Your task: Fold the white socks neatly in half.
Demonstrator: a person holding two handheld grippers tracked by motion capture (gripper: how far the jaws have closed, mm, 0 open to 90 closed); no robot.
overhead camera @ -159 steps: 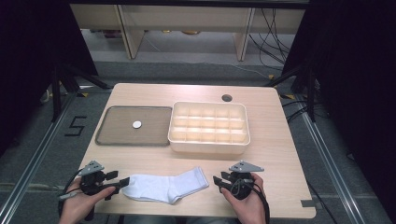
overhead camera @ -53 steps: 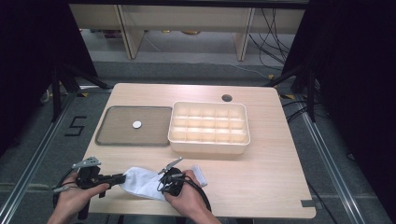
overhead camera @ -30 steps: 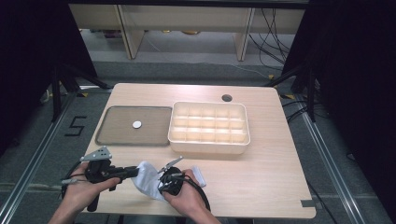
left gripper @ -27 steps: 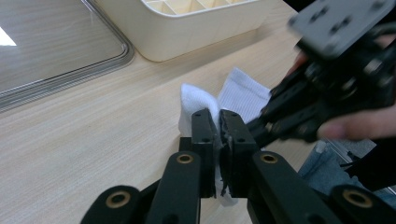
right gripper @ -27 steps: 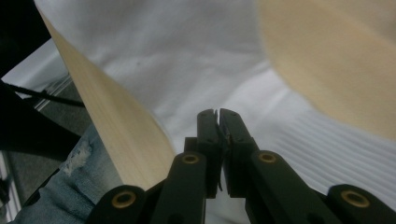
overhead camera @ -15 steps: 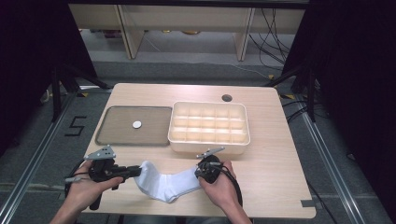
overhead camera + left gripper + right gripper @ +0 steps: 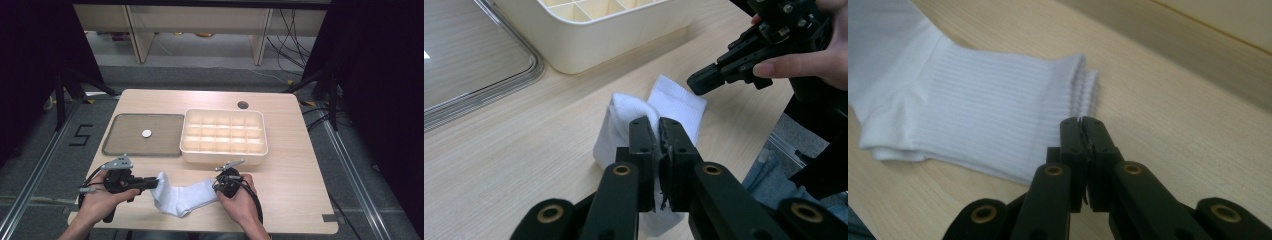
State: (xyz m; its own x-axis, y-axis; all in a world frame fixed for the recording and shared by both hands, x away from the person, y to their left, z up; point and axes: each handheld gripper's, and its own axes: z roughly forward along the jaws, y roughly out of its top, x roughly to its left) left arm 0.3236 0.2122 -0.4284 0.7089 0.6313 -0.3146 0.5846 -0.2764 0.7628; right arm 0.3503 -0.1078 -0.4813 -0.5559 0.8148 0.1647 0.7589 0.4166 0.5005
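Here the left claw is pinching the toe end of the white sock, its jaws pressed onto a bunched fold that is rising off the tabletop, as the left gripper view shows. The right claw is sitting pressed together and empty at the ribbed cuff, its tips just at the cuff's edge without any cloth between them. The sock is lying at the near edge, in front of the cream divided box and right of the flat tray.

The step looks like folding the sock. To do it well, the left claw should be carrying its end over evenly toward the cuff while the right one is pinning or catching the cuff so the cloth is not dragging.

Compared with half a second ago, the right hand is sitting slightly farther right and the sock is stretching out longer between the two claws.
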